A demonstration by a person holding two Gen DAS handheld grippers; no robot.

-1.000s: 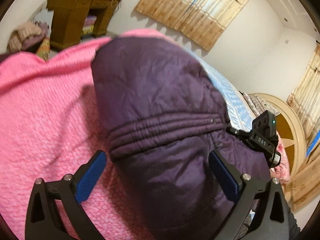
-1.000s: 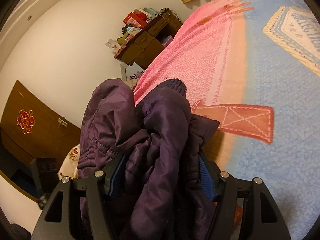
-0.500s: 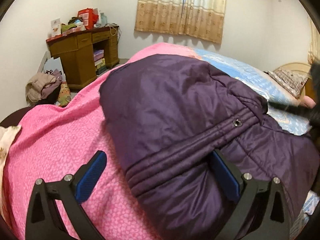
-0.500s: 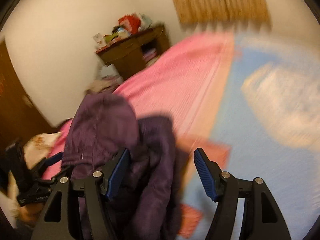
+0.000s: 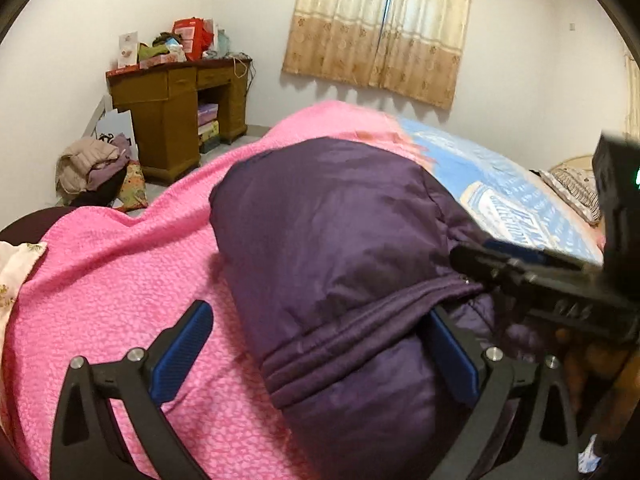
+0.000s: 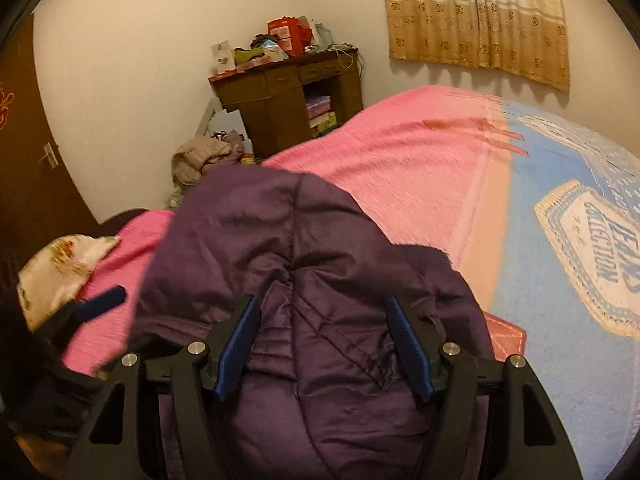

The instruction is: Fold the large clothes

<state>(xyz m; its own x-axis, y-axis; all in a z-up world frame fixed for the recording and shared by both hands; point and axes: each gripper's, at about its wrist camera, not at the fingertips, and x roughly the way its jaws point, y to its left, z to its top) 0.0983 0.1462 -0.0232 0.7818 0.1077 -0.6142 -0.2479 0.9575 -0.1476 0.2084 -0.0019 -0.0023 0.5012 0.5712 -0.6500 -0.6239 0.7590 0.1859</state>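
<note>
Purple jacket [image 5: 340, 248] bunched in a puffy heap on the pink blanket [image 5: 120, 264], at the bed's near edge; blue blanket [image 6: 560, 320] lies beyond it. Left gripper [image 5: 320, 352] jaws wide apart, right pad against the jacket's ribbed hem, left pad over bare pink blanket. Right gripper [image 6: 328, 344] jaws apart, jacket fabric bulging between the pads; can't tell if they press it. Desk [image 5: 176, 116] and curtain [image 5: 380, 28] behind.

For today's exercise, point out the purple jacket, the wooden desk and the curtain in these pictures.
purple jacket [image 5: 340, 216]: left wrist view, on its smooth upper panel.
wooden desk [image 6: 260, 96]: right wrist view, on its front, left of the open shelves.
curtain [image 5: 380, 36]: left wrist view, near its centre seam.
</note>
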